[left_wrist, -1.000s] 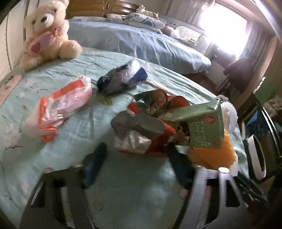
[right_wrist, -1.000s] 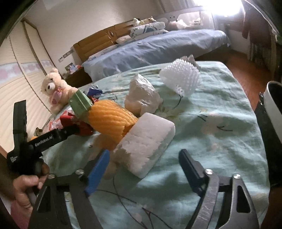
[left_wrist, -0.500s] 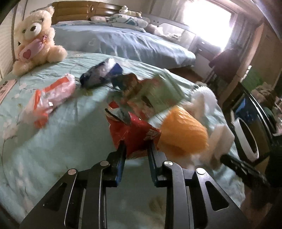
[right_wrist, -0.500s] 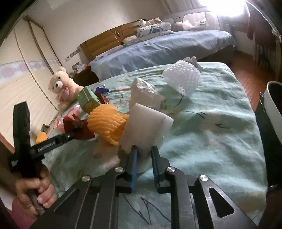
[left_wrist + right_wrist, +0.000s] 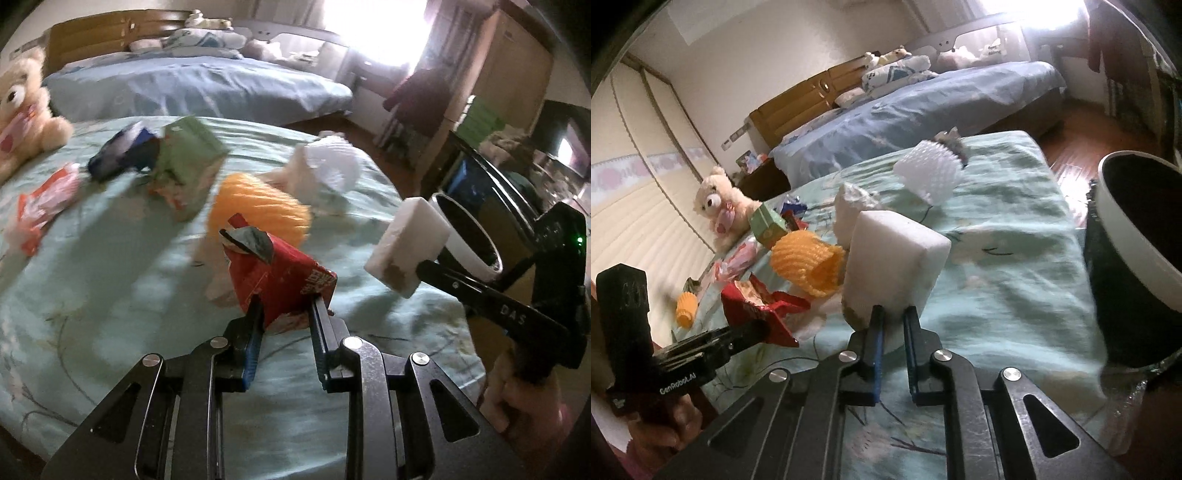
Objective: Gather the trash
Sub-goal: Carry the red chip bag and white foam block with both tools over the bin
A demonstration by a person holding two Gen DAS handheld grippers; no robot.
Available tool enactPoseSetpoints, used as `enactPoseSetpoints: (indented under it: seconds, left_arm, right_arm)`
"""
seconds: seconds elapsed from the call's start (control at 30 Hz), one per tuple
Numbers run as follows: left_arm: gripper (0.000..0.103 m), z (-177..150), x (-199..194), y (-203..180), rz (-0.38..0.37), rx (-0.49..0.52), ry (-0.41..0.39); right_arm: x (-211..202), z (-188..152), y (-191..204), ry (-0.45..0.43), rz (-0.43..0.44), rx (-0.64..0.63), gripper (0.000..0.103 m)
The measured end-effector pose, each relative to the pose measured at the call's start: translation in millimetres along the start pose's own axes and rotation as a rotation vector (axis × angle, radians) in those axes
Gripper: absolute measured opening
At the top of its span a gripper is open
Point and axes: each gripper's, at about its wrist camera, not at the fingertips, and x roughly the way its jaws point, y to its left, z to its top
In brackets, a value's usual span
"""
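Observation:
My left gripper (image 5: 284, 308) is shut on a crumpled red carton (image 5: 280, 275) and holds it above the pale green bedspread (image 5: 110, 295). My right gripper (image 5: 893, 319) is shut on a white foam block (image 5: 892, 271), lifted off the bed; the same foam block (image 5: 406, 245) shows at the right of the left wrist view. From the right wrist view the red carton (image 5: 757, 310) hangs at the lower left. Beside the bed stands a black bin with a white rim (image 5: 1137, 236), also seen as the bin (image 5: 465, 236) just behind the block.
Left on the bed: an orange foam net (image 5: 255, 214), a green carton (image 5: 188, 162), a white foam net (image 5: 929, 173), crumpled white plastic (image 5: 325, 173), a dark wrapper (image 5: 122, 155), a pink-orange packet (image 5: 44, 203). A teddy bear (image 5: 718, 203) sits at the far edge.
Both grippers went from open to shut, the left on the red carton and the right on the foam block. Both have lifted their loads and moved right, toward the bin.

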Motion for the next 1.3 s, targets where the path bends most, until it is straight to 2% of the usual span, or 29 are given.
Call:
enactPoseSetpoints:
  seconds: [0.3,0.87,1.3]
  left_arm:
    - [0.023,9.0,14.3,-42.0,-0.046,0.082,0.016]
    - [0.023,22.2,43.3,-125.8,-0.102,0.249,0.040]
    - [0.023,31.9,55.7,-167.4,-0.138,0.313,0.039]
  right_arm:
    - [-24.9,-0.2,-24.7,-0.039,-0.024,0.039,0.010]
    - [-76.9,3.2,-83.0,-0.121,-0.120,0.117,0.010]
    - [-105.6,7.7,-110.2,-0.182,-0.180,0.153,0.010]
